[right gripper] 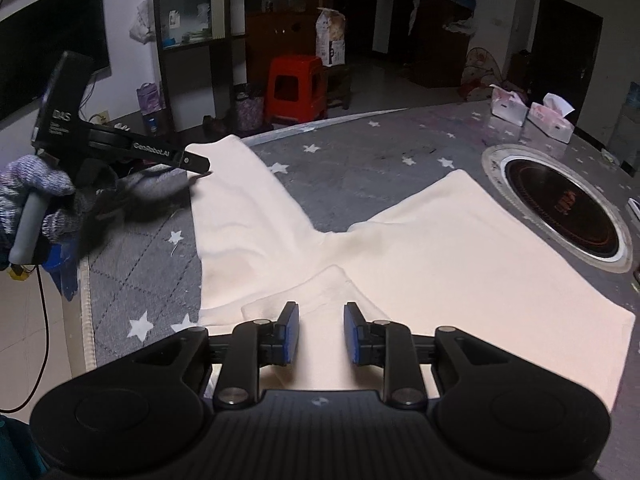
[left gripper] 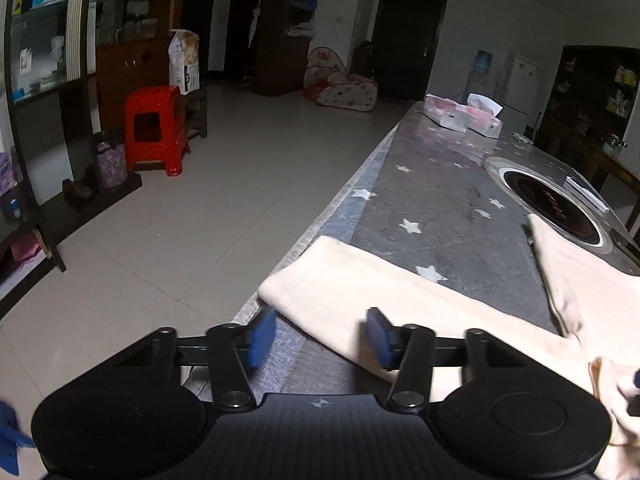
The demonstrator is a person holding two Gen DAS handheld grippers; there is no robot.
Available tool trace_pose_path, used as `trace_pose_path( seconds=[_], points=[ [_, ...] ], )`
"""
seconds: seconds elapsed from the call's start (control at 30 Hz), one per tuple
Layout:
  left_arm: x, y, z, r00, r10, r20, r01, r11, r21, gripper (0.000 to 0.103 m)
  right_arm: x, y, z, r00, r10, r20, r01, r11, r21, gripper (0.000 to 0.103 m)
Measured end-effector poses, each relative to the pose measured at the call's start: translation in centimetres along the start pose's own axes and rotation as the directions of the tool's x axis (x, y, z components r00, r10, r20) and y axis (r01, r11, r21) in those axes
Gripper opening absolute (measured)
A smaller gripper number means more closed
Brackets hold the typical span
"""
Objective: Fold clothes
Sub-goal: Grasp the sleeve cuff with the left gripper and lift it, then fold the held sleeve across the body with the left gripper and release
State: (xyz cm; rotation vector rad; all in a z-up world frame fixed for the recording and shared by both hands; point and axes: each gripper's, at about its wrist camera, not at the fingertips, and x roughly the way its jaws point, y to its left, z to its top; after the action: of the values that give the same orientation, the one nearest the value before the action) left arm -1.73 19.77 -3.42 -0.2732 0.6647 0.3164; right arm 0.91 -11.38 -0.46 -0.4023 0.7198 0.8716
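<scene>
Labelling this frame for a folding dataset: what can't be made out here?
- Cream garment: waist end hidden in the right wrist view behind the right hand-held gripper; right side cut off by the edge in the left wrist view.
- Left hand-held gripper: its tips blurred in the right wrist view.
- Tissue boxes: print too small.

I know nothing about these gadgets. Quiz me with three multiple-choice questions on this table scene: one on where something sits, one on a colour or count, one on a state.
1. Where do the tissue boxes sit?
A. at the table's far end
B. on the red stool
C. on the garment

2. What colour is the garment on the table?
A. navy
B. cream
C. green

3. How is the right gripper?
A. shut on the garment
B. open above the garment
C. holding a tissue box

Answers: 1 A, they stand beyond the round cooktop. 2 B, the cloth is pale cream. 3 B, its blue pads stand apart with cloth showing between them.
</scene>
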Motion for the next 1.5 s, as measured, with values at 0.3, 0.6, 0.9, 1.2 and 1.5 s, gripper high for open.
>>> trace_pose_path(
  seconds=[0.3, 0.6, 0.9, 1.2, 1.5],
  points=[
    [0.8, 0.6, 0.6, 1.000, 0.021, 0.019, -0.020, 0.997, -0.073, 0.042, -1.9, -0.6, -0.8, 0.999, -0.033, 0.020, 0.032, 0.999, 0.032, 0.029],
    [-0.9, -0.4, 1.9, 0.996, -0.036, 0.077, 0.042, 0.996, -0.084, 0.005, -3.5, -1.9, -1.6, 0.997, -0.068, 0.043, 0.064, 0.995, 0.083, 0.029],
    [-6.8, -8.7, 4.0, 0.925, -0.350, 0.148, 0.346, 0.937, 0.055, 0.005, -6.0, -4.2, -3.3, 0.989, -0.136, 0.063, 0.123, 0.977, 0.174, 0.029],
    [-10.7, -18.4, 3.0, 0.769, -0.636, 0.066, 0.615, 0.763, 0.196, 0.005, -9.5, -6.8, -6.5, 0.972, -0.225, 0.074, 0.195, 0.938, 0.287, 0.029],
    [-10.2, -25.3, -2.1, 0.689, -0.715, -0.115, 0.717, 0.650, 0.254, 0.005, -12.0, -8.8, -10.2, 0.957, -0.286, 0.046, 0.246, 0.889, 0.387, 0.029]
  ],
)
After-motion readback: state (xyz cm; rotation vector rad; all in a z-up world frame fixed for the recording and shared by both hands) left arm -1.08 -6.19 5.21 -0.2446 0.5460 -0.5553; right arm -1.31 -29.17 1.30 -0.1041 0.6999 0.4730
